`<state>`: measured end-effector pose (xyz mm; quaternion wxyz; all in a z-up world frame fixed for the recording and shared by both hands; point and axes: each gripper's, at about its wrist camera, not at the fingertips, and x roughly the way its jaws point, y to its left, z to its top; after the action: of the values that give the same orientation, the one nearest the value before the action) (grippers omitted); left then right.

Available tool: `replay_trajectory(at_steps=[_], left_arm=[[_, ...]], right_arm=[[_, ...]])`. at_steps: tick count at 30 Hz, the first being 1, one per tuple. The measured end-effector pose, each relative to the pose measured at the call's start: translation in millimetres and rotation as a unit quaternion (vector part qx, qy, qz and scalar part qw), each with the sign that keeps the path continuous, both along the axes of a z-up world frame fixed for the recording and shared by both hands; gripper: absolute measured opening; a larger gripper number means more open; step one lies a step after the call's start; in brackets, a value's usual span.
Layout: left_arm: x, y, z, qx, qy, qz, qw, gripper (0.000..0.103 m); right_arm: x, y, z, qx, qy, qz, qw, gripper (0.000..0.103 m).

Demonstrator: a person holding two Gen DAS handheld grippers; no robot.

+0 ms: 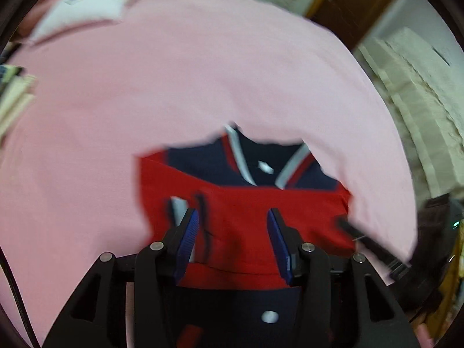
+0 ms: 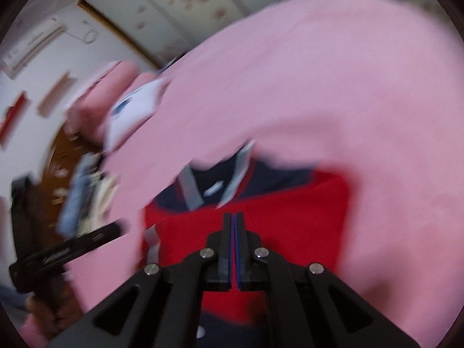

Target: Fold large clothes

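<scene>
A red and navy polo shirt [image 1: 249, 211] with a white-striped collar lies folded on a pink sheet [image 1: 174, 87]. My left gripper [image 1: 233, 217] is open just above the red fabric, its blue pads [image 1: 188, 237] apart and empty. In the right wrist view the same shirt [image 2: 290, 226] lies under my right gripper [image 2: 233, 217], whose jaws are closed together with nothing visible between them. The other gripper shows as a black bar at the left [image 2: 66, 249]. Both views are motion-blurred.
A pink pillow with a white label [image 1: 84, 8] lies at the far end of the pink sheet [image 2: 319, 87]. A wooden door [image 1: 348, 3] and stacked pale bedding [image 1: 420, 87] stand to the right. An air conditioner [image 2: 32, 43] hangs on the wall.
</scene>
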<state>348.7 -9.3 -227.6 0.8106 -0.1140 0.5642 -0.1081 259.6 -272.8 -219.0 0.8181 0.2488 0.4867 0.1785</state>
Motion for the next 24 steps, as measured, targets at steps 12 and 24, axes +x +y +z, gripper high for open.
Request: replay_trajectory(at_steps=[12, 24], left_arm=[[16, 9, -60, 0.157, 0.108, -0.005, 0.9817, 0.041], [21, -4, -37, -0.003, 0.085, 0.002, 0.9964, 0.039]], right_arm=[[-27, -4, -44, -0.065, 0.057, -0.026, 0.996, 0.000], [-8, -25, -13, 0.025, -0.002, -0.054, 0.998, 0.001]])
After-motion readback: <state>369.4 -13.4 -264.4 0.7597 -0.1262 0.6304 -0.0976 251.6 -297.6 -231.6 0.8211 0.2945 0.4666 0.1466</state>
